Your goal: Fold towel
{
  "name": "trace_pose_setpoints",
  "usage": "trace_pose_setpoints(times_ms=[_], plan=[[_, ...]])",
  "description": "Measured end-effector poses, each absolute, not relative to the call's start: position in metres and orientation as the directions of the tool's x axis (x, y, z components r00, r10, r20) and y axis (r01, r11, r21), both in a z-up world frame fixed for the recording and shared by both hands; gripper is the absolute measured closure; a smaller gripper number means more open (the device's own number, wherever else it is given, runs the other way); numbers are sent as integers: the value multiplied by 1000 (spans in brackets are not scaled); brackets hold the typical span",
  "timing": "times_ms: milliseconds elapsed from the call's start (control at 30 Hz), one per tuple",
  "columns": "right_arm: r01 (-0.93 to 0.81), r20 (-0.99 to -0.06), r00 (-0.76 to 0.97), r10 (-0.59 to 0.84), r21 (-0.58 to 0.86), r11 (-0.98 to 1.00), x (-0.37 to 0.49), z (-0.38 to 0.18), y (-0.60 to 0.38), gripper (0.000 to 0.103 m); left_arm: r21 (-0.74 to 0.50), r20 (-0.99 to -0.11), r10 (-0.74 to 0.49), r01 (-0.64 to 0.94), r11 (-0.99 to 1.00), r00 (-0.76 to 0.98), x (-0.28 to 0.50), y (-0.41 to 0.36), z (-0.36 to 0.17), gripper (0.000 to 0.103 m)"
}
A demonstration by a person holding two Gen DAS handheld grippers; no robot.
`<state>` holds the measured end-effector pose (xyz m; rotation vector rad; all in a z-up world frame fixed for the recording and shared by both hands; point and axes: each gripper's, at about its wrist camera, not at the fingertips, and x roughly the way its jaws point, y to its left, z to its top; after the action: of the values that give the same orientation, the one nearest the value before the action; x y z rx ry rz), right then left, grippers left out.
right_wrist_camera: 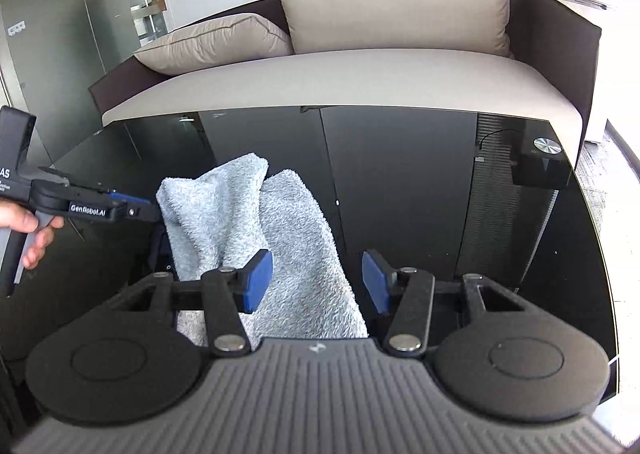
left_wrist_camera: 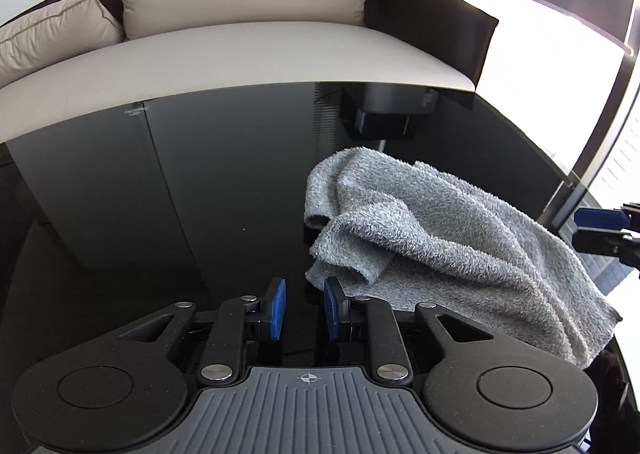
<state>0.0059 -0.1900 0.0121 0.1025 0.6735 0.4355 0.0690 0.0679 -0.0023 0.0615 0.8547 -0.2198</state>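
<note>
So we've got a gray towel point(left_wrist_camera: 432, 238) lying crumpled in a heap on the glossy black desk point(left_wrist_camera: 200, 194), toward its near right part. Our left hand-held gripper point(left_wrist_camera: 305, 308) sits just left of the towel's near edge, jaws partly open, gripping nothing. The right hand-held gripper point(right_wrist_camera: 317, 281) hovers over the towel's near end with its jaws wide apart, also empty. A beige sofa point(right_wrist_camera: 360, 74) sits beyond the desk's far edge.

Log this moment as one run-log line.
stage: pre-grasp | crumpled grey terry towel: unfolded, on glossy black table | left gripper: open, empty, beside towel | right gripper: open, empty, over towel
</note>
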Motion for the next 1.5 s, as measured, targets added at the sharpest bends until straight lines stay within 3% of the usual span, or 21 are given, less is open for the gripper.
trace_pose_setpoints(times_ms=[400,500,533,633,900,1100,1367,1500], plan=[[-334,-578,712,400,222,916,30,6,-178,51,-113,-742,-230,220,969,630,75,70,-3,84],[-332,-577,713,398,223,917,33,7,-177,51,-141,-737,-250,219,966,629,78,71,-4,92],[-330,-577,715,395,220,918,33,7,-177,51,-130,-737,-242,219,967,631,78,68,-4,98],[-325,-577,721,384,207,923,37,8,-172,51,-94,-738,-222,230,969,637,78,60,-6,101],[-346,-592,718,366,153,926,53,5,-145,51,-69,-731,-207,232,970,650,69,55,-5,102],[-314,-659,689,301,103,944,83,-6,-127,52,-41,-732,-170,206,978,660,56,65,-2,102],[-340,-687,684,246,-1,941,83,-8,-109,97,3,-738,-116,175,985,665,33,75,3,102],[-256,-659,738,142,-78,964,77,-1,-116,98,28,-738,-89,163,986,668,18,78,9,102]])
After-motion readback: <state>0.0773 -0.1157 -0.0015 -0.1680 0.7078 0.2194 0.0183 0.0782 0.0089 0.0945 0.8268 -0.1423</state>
